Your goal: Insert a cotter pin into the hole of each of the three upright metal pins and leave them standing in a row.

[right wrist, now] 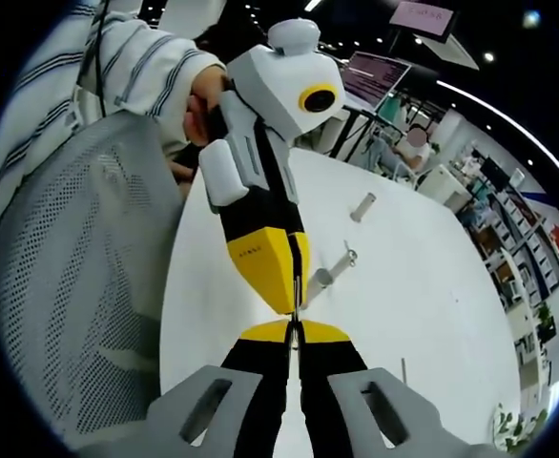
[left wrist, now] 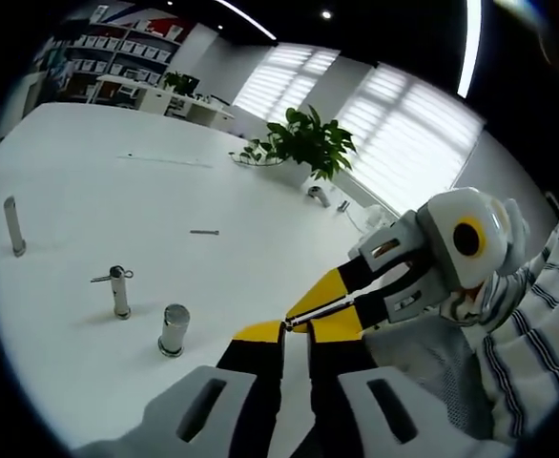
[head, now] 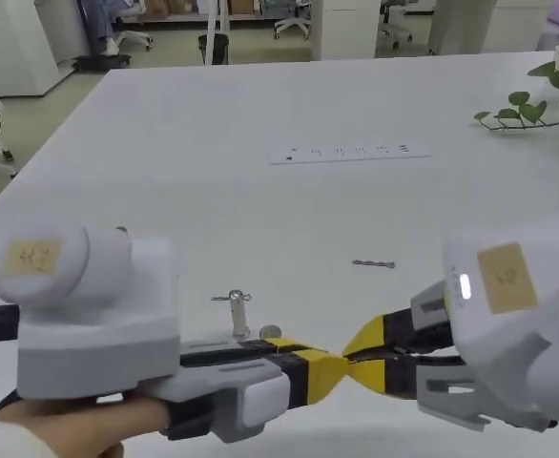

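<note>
My left fingers [left wrist: 260, 340] and right fingers [right wrist: 323, 334] both pinched tight, tip to tip, nipping thin cotter pin [right wrist: 297, 298] over bench [head: 260, 191].

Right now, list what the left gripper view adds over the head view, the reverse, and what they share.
Left gripper view: a clear third upright pin at the left, windows, a striped sleeve. Head view: office chairs beyond the table, a hand under the left gripper. Both: the pin with a cotter pin through it, the bare short pin, a loose cotter pin, the plant, and the right gripper meeting the left's tip.
</note>
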Action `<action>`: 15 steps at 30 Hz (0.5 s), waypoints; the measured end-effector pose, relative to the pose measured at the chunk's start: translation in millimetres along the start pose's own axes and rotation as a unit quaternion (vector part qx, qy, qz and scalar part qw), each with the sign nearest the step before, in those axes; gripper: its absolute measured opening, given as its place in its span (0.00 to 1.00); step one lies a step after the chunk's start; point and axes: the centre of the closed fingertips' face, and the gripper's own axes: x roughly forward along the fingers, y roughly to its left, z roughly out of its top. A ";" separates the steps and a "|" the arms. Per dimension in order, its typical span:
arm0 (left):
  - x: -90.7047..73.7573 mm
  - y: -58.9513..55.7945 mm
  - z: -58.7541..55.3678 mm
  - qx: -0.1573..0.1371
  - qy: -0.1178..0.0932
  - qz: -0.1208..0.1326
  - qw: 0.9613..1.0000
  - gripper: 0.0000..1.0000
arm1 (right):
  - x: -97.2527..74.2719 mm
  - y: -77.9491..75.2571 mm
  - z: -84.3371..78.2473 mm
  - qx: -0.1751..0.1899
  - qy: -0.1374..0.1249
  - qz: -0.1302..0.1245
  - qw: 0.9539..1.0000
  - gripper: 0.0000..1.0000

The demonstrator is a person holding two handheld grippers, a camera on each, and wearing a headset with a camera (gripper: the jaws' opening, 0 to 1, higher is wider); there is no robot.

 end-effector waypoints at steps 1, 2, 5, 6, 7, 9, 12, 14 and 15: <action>-0.1 0.0 -0.2 -0.001 0.001 0.000 1.000 0.07 | -0.2 0.2 0.2 -0.001 0.000 0.000 1.000 0.03; -0.2 -0.1 -0.2 -0.001 0.001 0.000 1.000 0.06 | -0.3 0.3 0.3 -0.001 0.000 0.000 1.000 0.03; -0.3 -0.2 -0.4 -0.003 0.005 0.001 1.000 0.05 | -1.1 0.9 0.8 -0.007 0.000 0.000 1.000 0.03; -0.6 0.2 -0.6 0.000 0.007 0.003 1.000 0.03 | -1.3 1.2 1.2 -0.008 0.000 0.000 1.000 0.03; -0.8 1.2 0.0 0.009 0.007 0.006 1.000 0.02 | -1.8 1.0 1.7 -0.009 -0.001 0.000 1.000 0.03; -0.2 0.1 -0.4 0.013 0.012 0.005 1.000 0.02 | -2.2 0.7 1.7 -0.012 0.001 0.000 1.000 0.03; -0.7 -0.2 -0.4 0.022 0.016 0.002 1.000 0.02 | -2.9 0.8 2.0 -0.017 0.002 -0.001 1.000 0.03; -0.9 -0.5 0.2 0.021 0.016 0.001 1.000 0.02 | -3.4 0.4 2.3 -0.021 0.002 -0.002 1.000 0.03; -0.8 -1.0 0.2 0.018 0.016 -0.001 1.000 0.02 | -3.9 0.5 2.5 -0.022 0.003 -0.001 1.000 0.03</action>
